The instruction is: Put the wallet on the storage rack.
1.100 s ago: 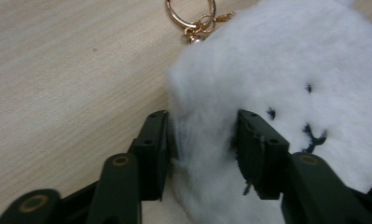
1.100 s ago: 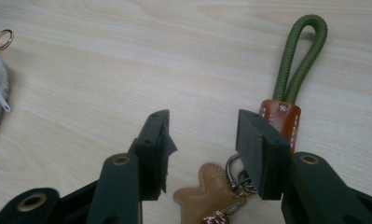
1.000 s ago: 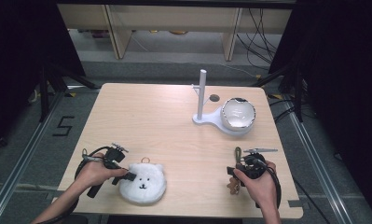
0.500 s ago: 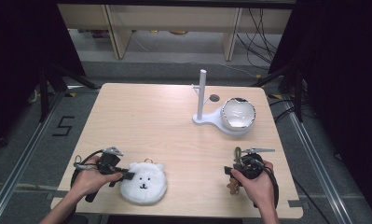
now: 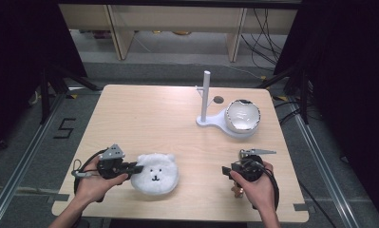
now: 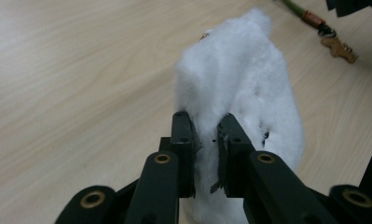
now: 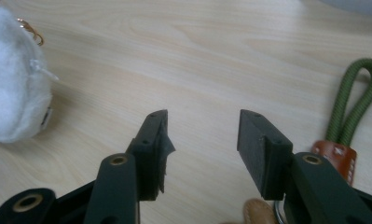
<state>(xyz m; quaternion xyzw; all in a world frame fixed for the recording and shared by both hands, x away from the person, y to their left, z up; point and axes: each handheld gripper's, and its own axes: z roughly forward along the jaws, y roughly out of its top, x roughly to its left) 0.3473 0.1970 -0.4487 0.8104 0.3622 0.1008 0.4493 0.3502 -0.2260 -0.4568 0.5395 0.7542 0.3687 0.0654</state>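
Spreading across most of the high view was the light wooden table, with a white stand and a shiny bowl on its base toward the far right. Near the front edge on the left lay the white plush bear, face up. The left gripper reached in from the bear's left side, and its 2 jaws, which had just been closing, were pinched narrowly on the plush's edge, white fur bunched between the pads. Well apart at the front right, the right gripper rested in its hand with its jaws spread wide over bare wood, nothing between them, a green looped cord with a brown leather tab just beside it.
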